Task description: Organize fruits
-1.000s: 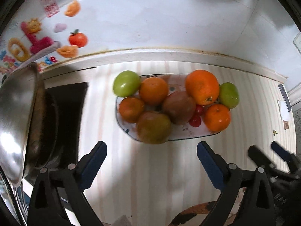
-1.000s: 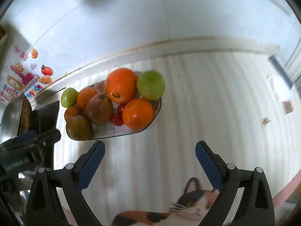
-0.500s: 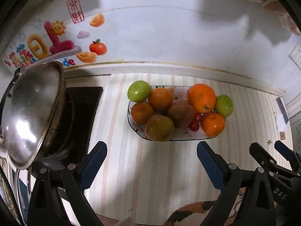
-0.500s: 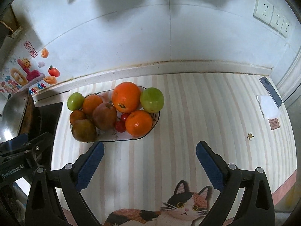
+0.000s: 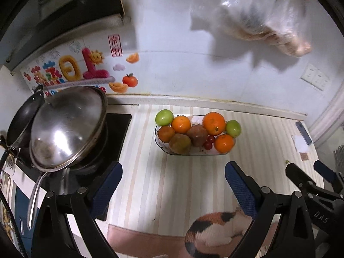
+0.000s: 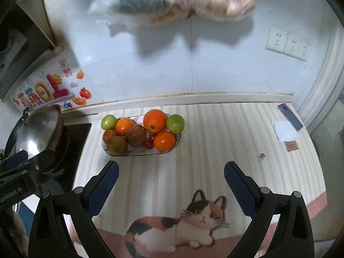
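Holding both grippers wide apart and empty, you now see far more of the wall than half a second ago, so the fruit looks smaller. Your left gripper hangs over the striped mat, its blue pads spread with nothing between them. Your right gripper is equally spread above the cat picture. The fruit plate sits at twelve o'clock from your right gripper, well apart from both. It holds oranges, two green fruits, brownish fruits and small red ones, arranged as before. A steel lid leans at ten o'clock from your left gripper. A blurred clear bag, possibly of food, has newly appeared at the top of both views.
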### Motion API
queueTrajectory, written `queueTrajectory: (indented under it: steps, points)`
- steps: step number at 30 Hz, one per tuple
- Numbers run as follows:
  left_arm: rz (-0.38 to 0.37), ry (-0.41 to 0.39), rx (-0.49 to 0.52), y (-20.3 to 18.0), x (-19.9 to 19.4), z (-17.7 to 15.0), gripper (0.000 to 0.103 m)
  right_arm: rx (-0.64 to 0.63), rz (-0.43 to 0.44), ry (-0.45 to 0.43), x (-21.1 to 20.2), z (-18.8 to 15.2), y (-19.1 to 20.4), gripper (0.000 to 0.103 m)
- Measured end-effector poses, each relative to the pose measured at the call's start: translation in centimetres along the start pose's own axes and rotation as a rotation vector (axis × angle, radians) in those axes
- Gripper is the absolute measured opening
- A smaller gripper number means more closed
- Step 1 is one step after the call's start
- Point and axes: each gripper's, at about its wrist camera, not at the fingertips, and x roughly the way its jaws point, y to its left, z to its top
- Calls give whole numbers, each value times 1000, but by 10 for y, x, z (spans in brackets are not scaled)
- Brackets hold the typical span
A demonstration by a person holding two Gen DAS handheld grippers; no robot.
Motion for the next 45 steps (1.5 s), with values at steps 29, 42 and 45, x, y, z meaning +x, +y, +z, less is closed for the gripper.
queueTrajectory:
  steps: [29,42,45]
  points:
    - [-47,-171,48,16,-184,-105,98,-27,18,-184,-236,-122,23,103]
    - [-5,-149,37,12,-161,-98,103,-17,40,-147,-202,-106,7,103]
    - [1,-130,35,11,-145,-89,103,-29,35,-146,-184,-91,8,103]
